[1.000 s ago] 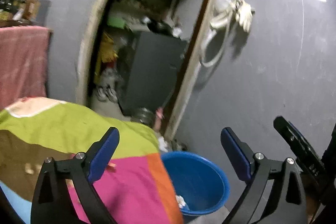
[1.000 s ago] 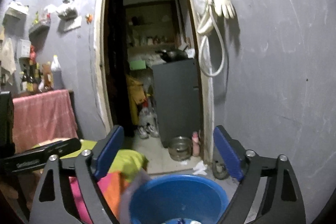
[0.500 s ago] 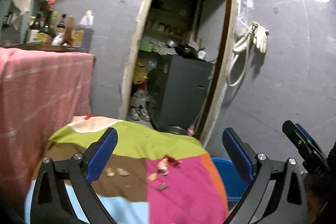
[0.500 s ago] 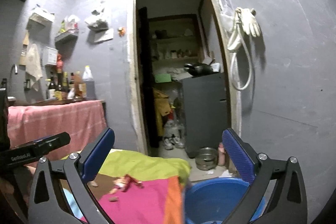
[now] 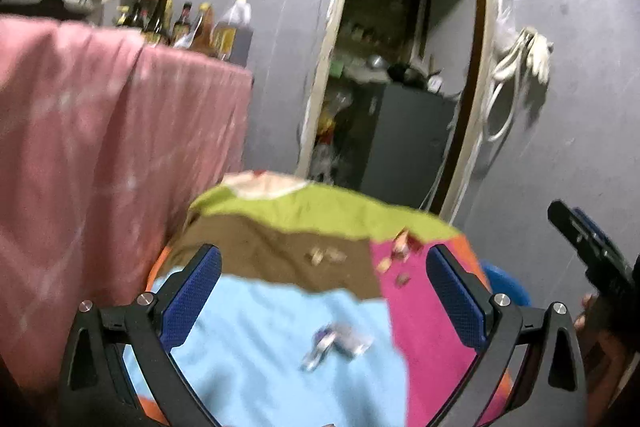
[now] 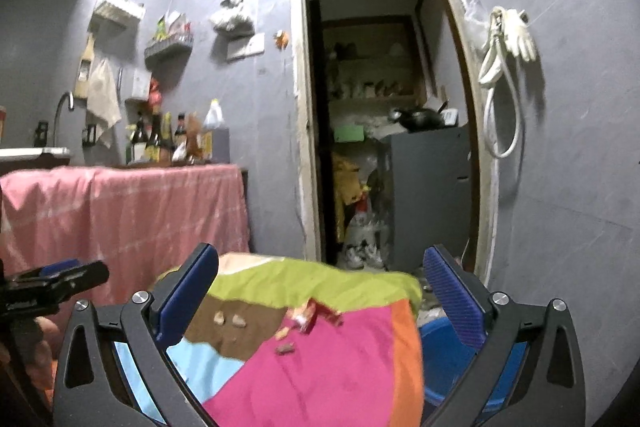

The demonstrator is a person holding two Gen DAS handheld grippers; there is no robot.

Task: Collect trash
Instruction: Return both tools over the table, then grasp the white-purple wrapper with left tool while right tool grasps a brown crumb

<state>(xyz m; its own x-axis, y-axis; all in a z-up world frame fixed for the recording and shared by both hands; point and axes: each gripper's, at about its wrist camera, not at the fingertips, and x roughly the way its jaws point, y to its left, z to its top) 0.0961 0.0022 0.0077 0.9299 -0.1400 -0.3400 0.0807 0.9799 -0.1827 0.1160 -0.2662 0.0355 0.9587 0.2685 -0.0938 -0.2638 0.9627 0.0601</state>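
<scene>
Both views have swung left, off the bin (image 6: 440,355) and onto the cloth (image 5: 280,307); both tongs, left (image 5: 324,299) and right (image 6: 320,295), gape wide and empty. A crumpled wrapper (image 5: 336,341) lies near on the blue patch, crumbs (image 5: 324,255) and scraps (image 6: 308,317) farther; all look light and flimsy, so pinch the wrapper across its middle.

Surface (image 5: 280,327) cover: matt cloth, colour-block patches, slightly wrinkled. Left tool (image 5: 324,301) pads: blue, textured, rubbery-looking (black matt plastic frame, shiny metal screws). Right tool (image 6: 320,299): same build. Blue tub (image 6: 436,351): smooth glossy plastic. Pink cloth (image 6: 120,219): woven, matt. Wall (image 6: 580,147): rough matt grey, scuffed.
</scene>
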